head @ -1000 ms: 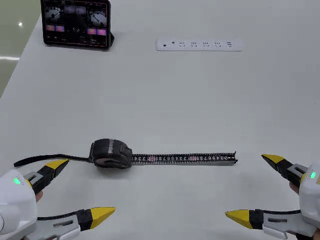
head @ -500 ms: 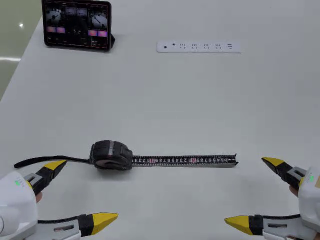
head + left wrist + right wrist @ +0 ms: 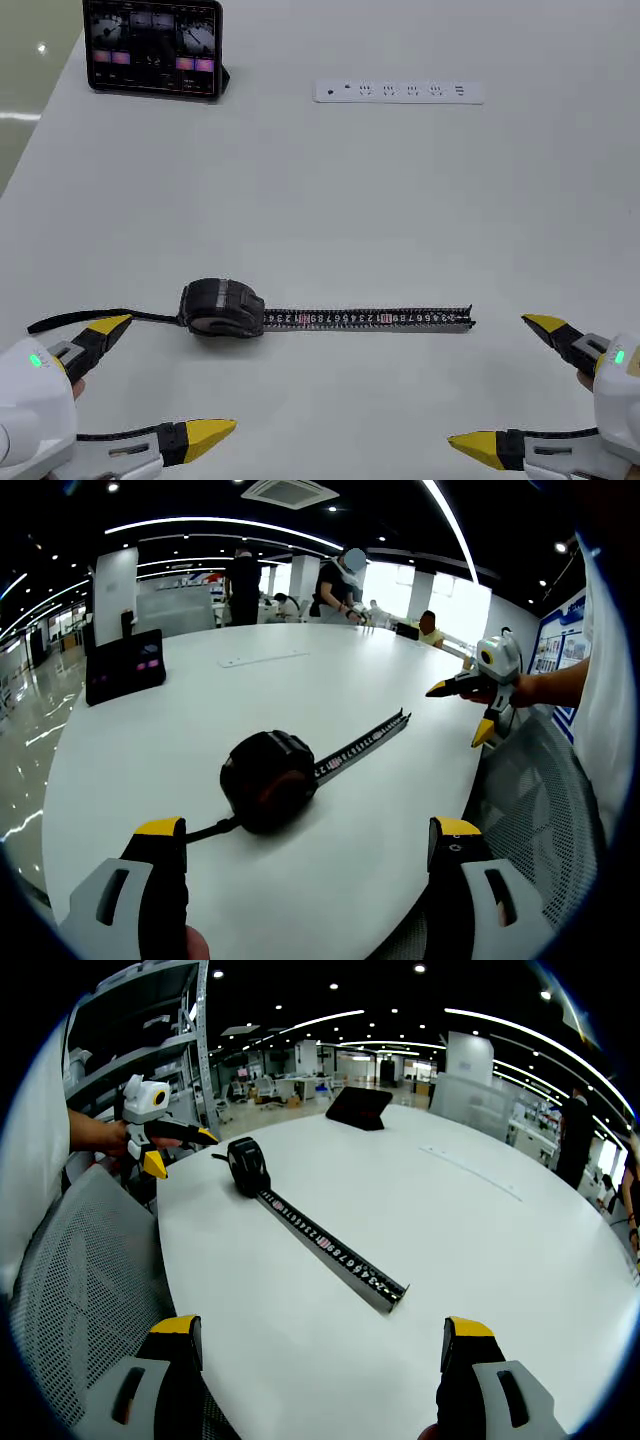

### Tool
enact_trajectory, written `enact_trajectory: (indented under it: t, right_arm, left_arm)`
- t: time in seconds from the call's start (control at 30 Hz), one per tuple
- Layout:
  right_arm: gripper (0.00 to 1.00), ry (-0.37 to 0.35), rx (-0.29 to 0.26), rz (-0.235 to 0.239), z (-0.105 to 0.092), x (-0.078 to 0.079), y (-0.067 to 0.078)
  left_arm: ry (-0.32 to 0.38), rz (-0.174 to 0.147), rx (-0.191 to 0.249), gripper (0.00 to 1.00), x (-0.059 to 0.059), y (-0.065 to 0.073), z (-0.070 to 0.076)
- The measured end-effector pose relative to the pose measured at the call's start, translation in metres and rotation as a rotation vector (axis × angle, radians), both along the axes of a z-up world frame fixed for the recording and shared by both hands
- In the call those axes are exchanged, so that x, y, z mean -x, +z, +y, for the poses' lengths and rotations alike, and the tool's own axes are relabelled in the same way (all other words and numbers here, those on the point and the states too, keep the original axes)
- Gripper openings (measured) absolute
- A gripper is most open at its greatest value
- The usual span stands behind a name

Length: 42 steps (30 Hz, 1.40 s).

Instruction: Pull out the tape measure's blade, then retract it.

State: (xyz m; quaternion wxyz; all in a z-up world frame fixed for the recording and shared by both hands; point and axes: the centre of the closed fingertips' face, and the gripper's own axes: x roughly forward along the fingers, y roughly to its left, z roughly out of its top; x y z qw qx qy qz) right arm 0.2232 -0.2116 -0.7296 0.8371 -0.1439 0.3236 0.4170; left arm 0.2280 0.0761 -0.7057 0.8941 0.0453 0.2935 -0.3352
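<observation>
1. Almost nothing changed over the last second: tape measure [image 3: 221, 308] lying as before by the near edge of the counter [image 3: 400, 200], case toward the left edge, blade [image 3: 370, 319] stretched toward the right edge, parallel to the near edge.
2. Same length of blade out; tip flat on the counter, untouched.
3. Left tool [image 3: 175, 375] spread wide and empty, still near the case and its strap [image 3: 90, 320]; right tool [image 3: 495, 380] equally wide and empty, still just beyond the blade's tip.
4. Probably means: pull-out done, retraction not yet begun; likely calls for steadying the case first.
</observation>
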Motion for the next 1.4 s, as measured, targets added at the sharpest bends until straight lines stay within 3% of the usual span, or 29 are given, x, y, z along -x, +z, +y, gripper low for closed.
enact_trajectory:
  t: [1.4]
  right_arm:
    - [0.98,0.003,0.005,-0.004,-0.0007,-0.0015,-0.0005]
  left_arm:
    - [0.007,0.002,-0.005,0.96,-0.0010,0.0012,0.0018]
